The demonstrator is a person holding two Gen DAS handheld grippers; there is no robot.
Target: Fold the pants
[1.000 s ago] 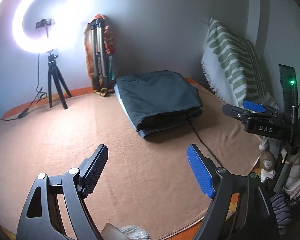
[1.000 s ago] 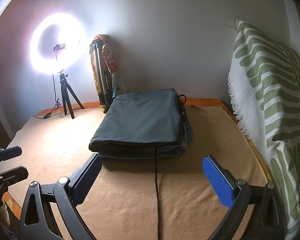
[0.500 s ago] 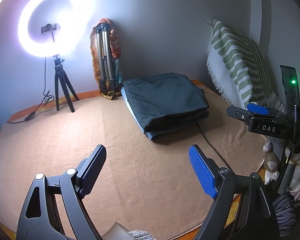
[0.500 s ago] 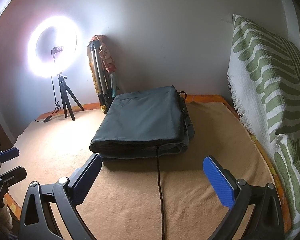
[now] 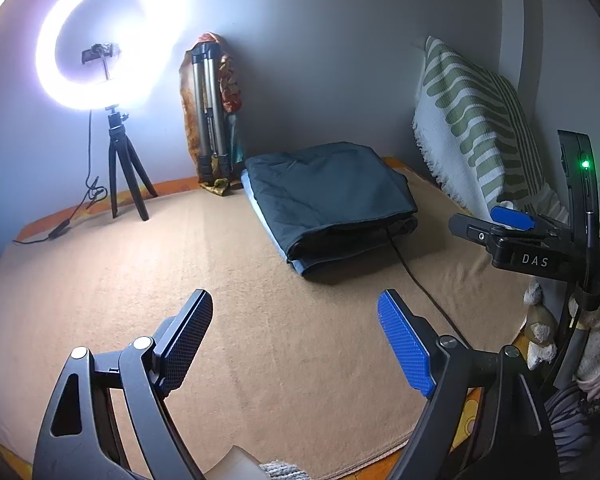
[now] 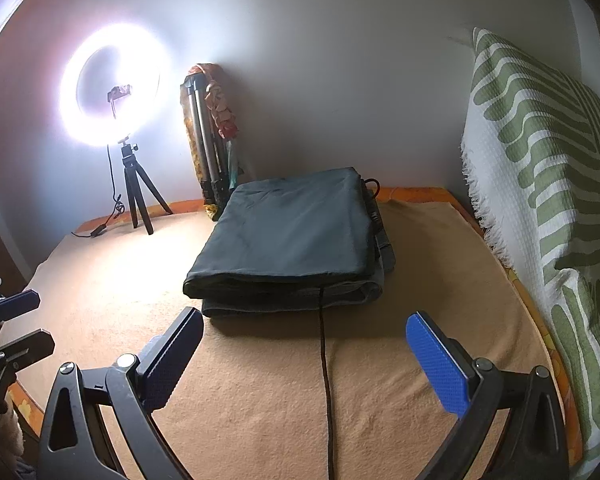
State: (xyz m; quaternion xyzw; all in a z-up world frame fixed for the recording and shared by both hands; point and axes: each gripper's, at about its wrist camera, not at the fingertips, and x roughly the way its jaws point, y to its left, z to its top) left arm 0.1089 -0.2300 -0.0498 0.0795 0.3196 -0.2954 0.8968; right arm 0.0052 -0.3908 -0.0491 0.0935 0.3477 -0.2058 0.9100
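Both grippers hover over the tan blanket (image 6: 260, 400) with nothing between their fingers. On the left gripper (image 5: 296, 344) the jaws stand wide apart above bare blanket, well short of the pants (image 5: 332, 196); on the right gripper (image 6: 304, 360) the jaws also stand wide, just short of the pants' near folded edge. Taking the pants as the landmark: they lie folded into a thick, dark grey-blue rectangular stack (image 6: 292, 236) on the blanket, close to the back wall, with a paler blue layer showing along the bottom edge in the left wrist view. A thin black cord (image 6: 324, 360) comes out from under the near edge of the pants and runs across the blanket toward the camera, passing between the right gripper's fingers. Behind the pants and to their left, a folded silver tripod (image 6: 206, 140) leans in the corner with a patterned orange cloth (image 5: 232, 80) draped by it. Farther left of the pants a lit ring light (image 6: 108, 84) stands on a small black tripod (image 6: 138, 196). Right of the pants a white-and-green striped cloth (image 6: 540, 184) hangs with a fringed edge. In the left wrist view the right gripper shows at the right edge, off to the right of the pants, marked "DAS".
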